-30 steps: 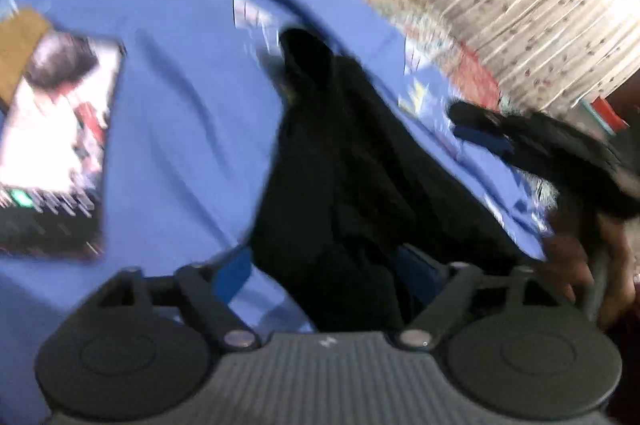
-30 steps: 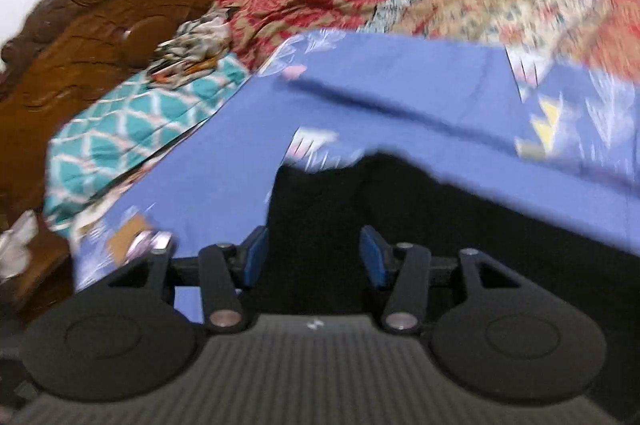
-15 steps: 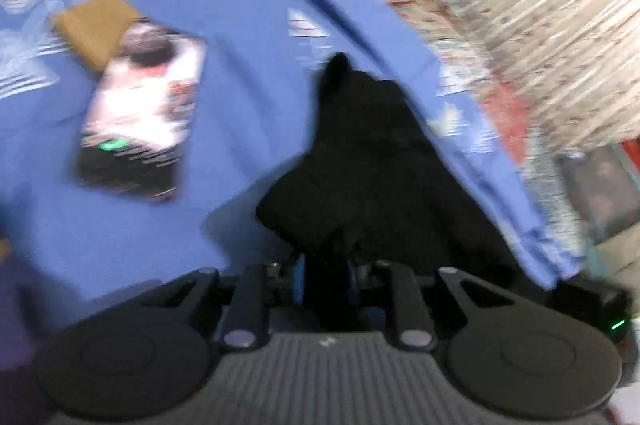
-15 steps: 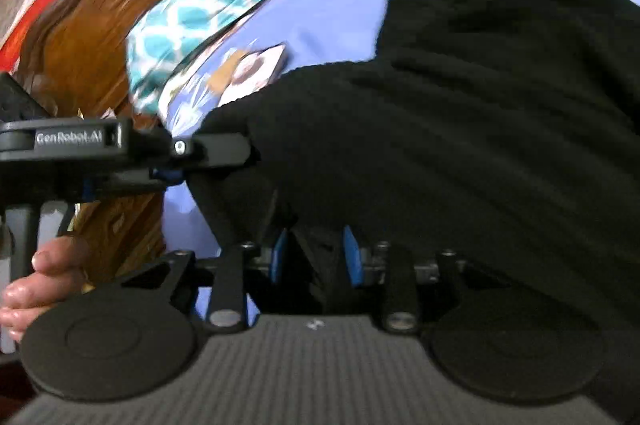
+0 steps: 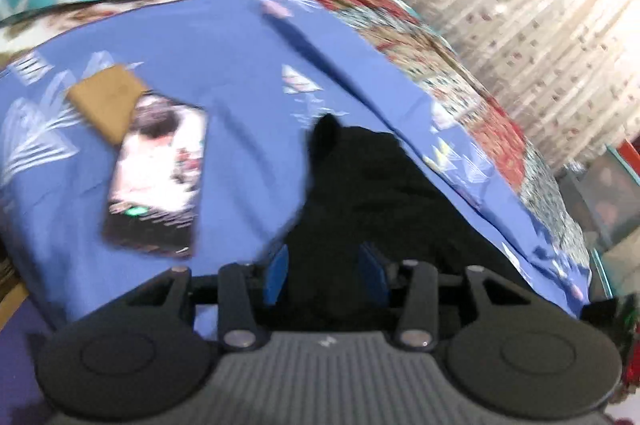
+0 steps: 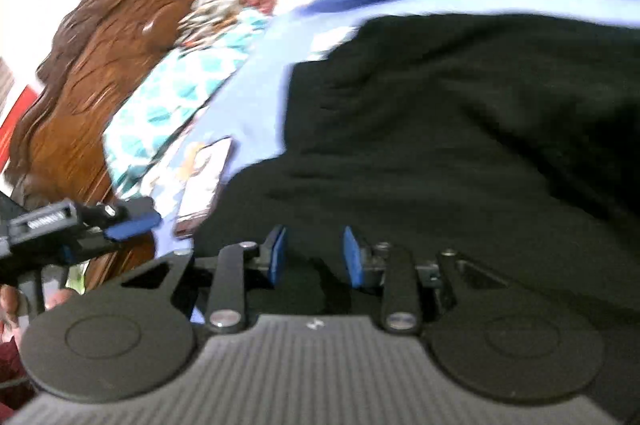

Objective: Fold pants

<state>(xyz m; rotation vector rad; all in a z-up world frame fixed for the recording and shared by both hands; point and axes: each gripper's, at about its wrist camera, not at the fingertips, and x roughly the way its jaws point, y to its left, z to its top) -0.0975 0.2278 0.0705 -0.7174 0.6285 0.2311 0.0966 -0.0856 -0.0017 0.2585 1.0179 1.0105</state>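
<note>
Black pants [image 5: 372,193] bunched on the blue sheet [image 5: 224,65]. Left gripper [image 5: 324,271] jaws opening, cloth between them; right gripper [image 6: 314,257] part-open, grip unclear. Advice: pinch matching edges, pull taut before folding, avoid the phone [image 5: 156,173].

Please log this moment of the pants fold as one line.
left gripper: opening, black pants between pads | right gripper: pants between pads | phone on blue sheet

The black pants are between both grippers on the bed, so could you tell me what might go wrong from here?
1. The left gripper is opening with the black pants between its pads; the fabric may slip and spoil the fold.
2. The phone lies on the blue sheet beside the pants and could get dragged or knocked.
</note>
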